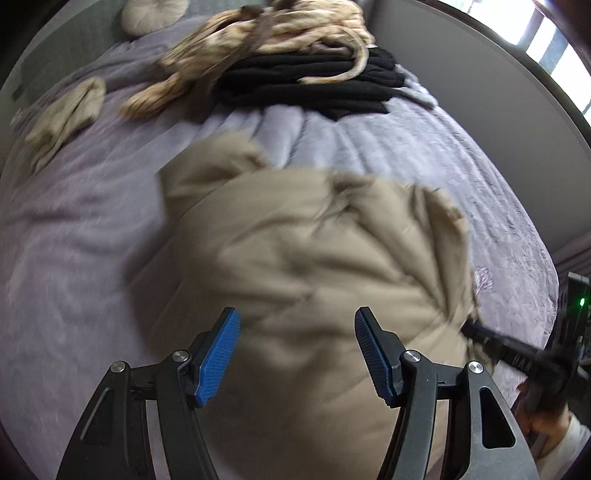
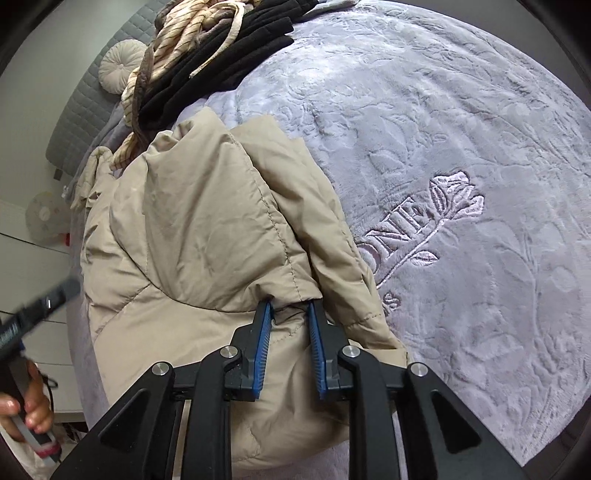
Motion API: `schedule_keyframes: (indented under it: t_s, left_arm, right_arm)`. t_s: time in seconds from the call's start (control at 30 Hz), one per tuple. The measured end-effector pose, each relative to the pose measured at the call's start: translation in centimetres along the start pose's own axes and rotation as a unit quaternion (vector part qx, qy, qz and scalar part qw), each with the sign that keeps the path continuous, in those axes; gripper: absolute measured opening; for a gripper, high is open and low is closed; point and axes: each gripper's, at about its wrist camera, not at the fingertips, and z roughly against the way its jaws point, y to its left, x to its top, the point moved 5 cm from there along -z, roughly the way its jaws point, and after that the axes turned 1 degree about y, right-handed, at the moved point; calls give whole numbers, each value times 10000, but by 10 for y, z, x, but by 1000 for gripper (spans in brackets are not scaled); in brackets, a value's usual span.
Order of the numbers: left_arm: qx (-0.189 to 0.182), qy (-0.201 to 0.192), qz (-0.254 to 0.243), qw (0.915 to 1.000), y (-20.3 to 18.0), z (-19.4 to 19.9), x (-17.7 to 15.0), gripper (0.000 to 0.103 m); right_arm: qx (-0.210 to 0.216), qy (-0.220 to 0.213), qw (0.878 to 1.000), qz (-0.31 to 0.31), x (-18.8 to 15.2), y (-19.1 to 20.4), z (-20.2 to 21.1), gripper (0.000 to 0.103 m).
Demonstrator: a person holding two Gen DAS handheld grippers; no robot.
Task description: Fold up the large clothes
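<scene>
We are working over a bed (image 2: 461,110) spread with a lilac embossed blanket (image 2: 424,155); its wide right side is lying open, and a grey wall (image 1: 461,85) is running along the far edge. A beige padded jacket (image 2: 192,229) is sitting bunched near the bed's near-left edge, puffy and creased, a seam fold rising toward us. Behind it, black clothes (image 1: 314,88) and striped cream clothes (image 1: 258,33) are piling up, near a round cushion (image 1: 153,13). Our right tool (image 2: 290,306) is pinching a jacket fold. Our left tool (image 1: 297,321) is hovering open above the jacket, holding nothing.
</scene>
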Motion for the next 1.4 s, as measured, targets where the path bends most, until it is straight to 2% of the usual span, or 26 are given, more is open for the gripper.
schedule_keyframes:
  t_s: [0.13, 0.17, 0.2, 0.23, 0.3, 0.37, 0.43, 0.6, 0.77, 0.83, 0.97, 1.17, 1.2, 1.23, 1.27, 1.4]
  left_arm:
    - [-1, 256, 327, 9991, 24, -3, -29, 65]
    - [30, 297, 400, 9988, 29, -4, -37, 74]
    - [46, 291, 467, 9985, 32, -5, -43, 88]
    - [50, 253, 516, 9983, 35, -4, -48, 92]
    - [25, 197, 581, 9981, 38, -2, -56, 93]
    - [3, 229, 685, 9974, 41, -3, -63, 93]
    - [-44, 243, 788, 9966, 43, -4, -66, 93]
    - [-140, 205, 961, 9951, 49, -2, -69, 93]
    - [-212, 280, 984, 9945, 49, -4, -69, 93]
    - [-290, 305, 1021, 9939, 49, -5, -68, 103]
    - [-492, 305, 1107, 9922, 48, -9, -69, 103]
    - [-1023, 487, 1235, 9859, 50, -18, -72, 103]
    - [-1086, 529, 1286, 9843, 52, -20, -73, 103]
    - [-1097, 546, 1327, 9836, 54, -22, -74, 103]
    - [-1051, 583, 1381, 9831, 57, -24, -75, 103]
    - [-998, 671, 1489, 9815, 65, -32, -76, 103]
  right_arm:
    - [-145, 73, 9999, 37, 0, 4, 0, 24]
    - [-177, 94, 9998, 55, 1, 5, 0, 24]
    - [-225, 118, 9996, 85, 1, 7, 1, 24]
    - [-271, 142, 9994, 128, 1, 8, 1, 24]
    - [-385, 207, 9988, 226, 1, 10, 0, 24]
    - [-512, 298, 9978, 290, 1, 9, -3, 29]
    - [-662, 367, 9967, 292, 3, 6, -6, 42]
    - [-687, 423, 9961, 348, 5, 10, 0, 45]
    - [-506, 399, 9968, 469, 0, 16, 12, 62]
    - [-452, 375, 9968, 534, -2, 18, 16, 72]
    - [-398, 346, 9968, 603, -1, 23, 22, 80]
    - [-376, 113, 9967, 713, 10, 22, 33, 82]
    - [-402, 78, 9964, 741, 12, 20, 35, 89]
    - [-413, 71, 9963, 753, 14, 18, 35, 100]
    - [-411, 71, 9963, 754, 16, 17, 36, 103]
    - [-322, 265, 9964, 744, 20, 12, 30, 103]
